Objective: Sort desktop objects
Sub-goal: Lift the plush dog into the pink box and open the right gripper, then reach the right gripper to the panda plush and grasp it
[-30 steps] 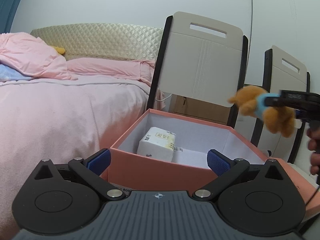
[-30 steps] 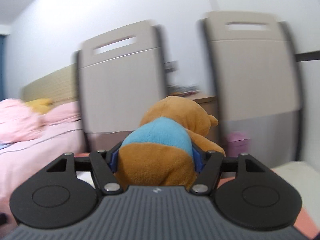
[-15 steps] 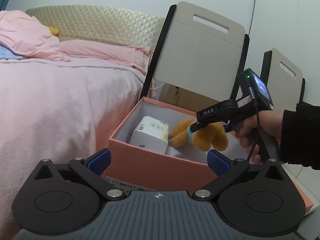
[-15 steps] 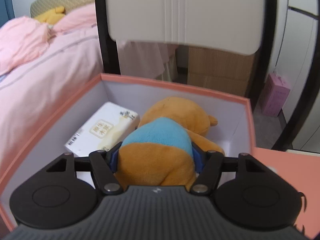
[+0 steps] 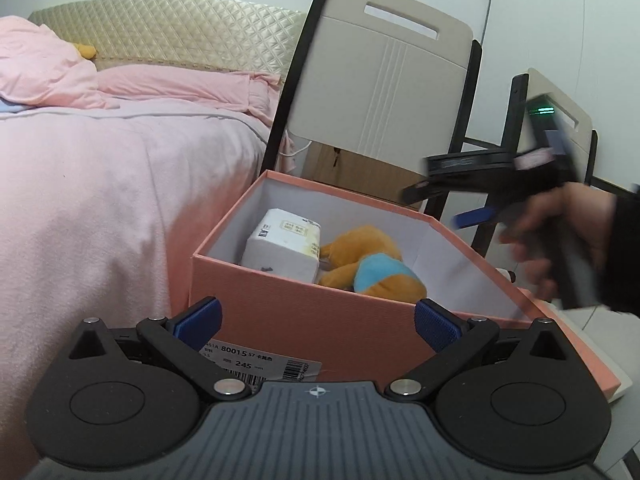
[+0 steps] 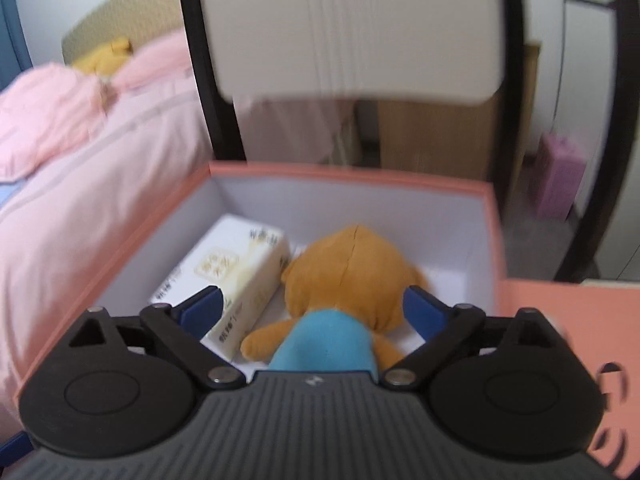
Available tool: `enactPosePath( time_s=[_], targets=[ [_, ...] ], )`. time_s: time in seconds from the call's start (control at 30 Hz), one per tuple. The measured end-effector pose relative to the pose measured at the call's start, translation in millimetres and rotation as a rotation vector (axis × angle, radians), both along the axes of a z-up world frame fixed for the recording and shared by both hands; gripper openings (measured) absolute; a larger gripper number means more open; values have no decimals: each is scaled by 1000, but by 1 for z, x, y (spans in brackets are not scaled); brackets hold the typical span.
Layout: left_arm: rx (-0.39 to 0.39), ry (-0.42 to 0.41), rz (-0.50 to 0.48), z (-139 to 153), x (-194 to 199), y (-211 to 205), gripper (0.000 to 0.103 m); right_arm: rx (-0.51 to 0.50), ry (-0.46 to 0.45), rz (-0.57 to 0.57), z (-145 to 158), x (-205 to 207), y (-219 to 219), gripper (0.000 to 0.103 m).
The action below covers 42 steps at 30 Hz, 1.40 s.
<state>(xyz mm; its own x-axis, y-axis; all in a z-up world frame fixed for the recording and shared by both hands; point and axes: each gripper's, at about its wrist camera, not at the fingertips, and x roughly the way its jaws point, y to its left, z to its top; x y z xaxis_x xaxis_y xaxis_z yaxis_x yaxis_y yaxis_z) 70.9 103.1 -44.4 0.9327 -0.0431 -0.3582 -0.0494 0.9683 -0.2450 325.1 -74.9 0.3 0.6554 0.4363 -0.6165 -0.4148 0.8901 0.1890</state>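
Observation:
An orange plush bear (image 5: 372,268) in a blue shirt lies inside the open salmon-pink box (image 5: 304,292), beside a white tissue pack (image 5: 284,248). My right gripper (image 6: 312,304) hovers just above the bear (image 6: 352,272). Its jaws are opening, and both blue pads stand clear of the plush. From the left wrist view the right gripper (image 5: 444,204) is over the box's right rim, held by a person's hand (image 5: 568,232). My left gripper (image 5: 316,320) sits open in front of the box's near wall, holding nothing.
A pink bed (image 5: 100,180) runs along the left of the box. Two beige chairs (image 5: 380,80) with black frames stand behind it. The salmon lid (image 6: 560,320) lies to the right of the box. A purple bag (image 6: 560,184) sits on the floor beyond.
The right gripper carried the bear in from the right and lowered it into the box. It then let go and drew back; the bear now lies beside the tissue pack.

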Motion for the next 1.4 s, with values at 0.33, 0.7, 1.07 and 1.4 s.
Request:
enactPosePath(
  time_s=[0.33,0.7,1.07,1.4],
  targets=[
    [69,-75,62,6,-12,-12,103,102,-332,-74,16,-132,-87,103],
    [168,-161,111,9,-19,-26,103,115,-410,-124,-24,-188,-131,103],
    [265,-152,89,3,-16,-39,103,96,-406,-124,-43,-191,-149,103],
    [268,-153,79,2,-19,-40,103,74,-383,-110,-50,-187,-144,103]
  ],
)
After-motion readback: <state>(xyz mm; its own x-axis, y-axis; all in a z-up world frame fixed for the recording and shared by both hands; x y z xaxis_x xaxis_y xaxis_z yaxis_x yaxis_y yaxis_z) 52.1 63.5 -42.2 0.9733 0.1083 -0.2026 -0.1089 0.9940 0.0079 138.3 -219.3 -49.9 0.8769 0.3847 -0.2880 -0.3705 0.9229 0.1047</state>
